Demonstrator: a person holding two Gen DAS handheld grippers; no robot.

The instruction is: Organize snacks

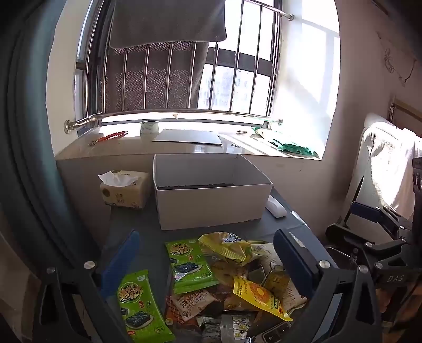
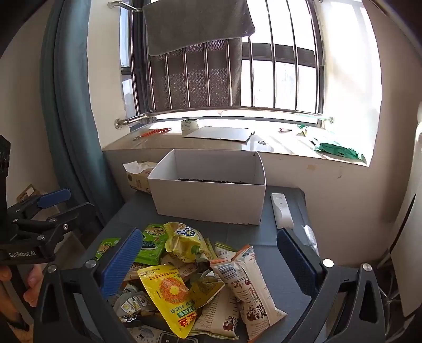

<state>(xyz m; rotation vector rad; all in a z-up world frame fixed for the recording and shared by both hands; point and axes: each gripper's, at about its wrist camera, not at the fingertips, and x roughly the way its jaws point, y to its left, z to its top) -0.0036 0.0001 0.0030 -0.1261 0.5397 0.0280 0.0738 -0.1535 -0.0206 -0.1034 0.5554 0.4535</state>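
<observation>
Strong daylight pours through the barred window [image 1: 237, 66] straight ahead of the jaws, blowing the panes and the right end of the windowsill [image 1: 184, 147] out to white. The hanging grey towel [image 2: 197, 23] blocks part of it and reads dark against the glare. Between the jaws, the snack packets [image 2: 184, 277] sit in softer, even light, print still legible. The white box [image 1: 211, 195] interior falls into shadow. Fisheye bending curves the teal curtain [image 1: 31, 132] and darkens every corner.
</observation>
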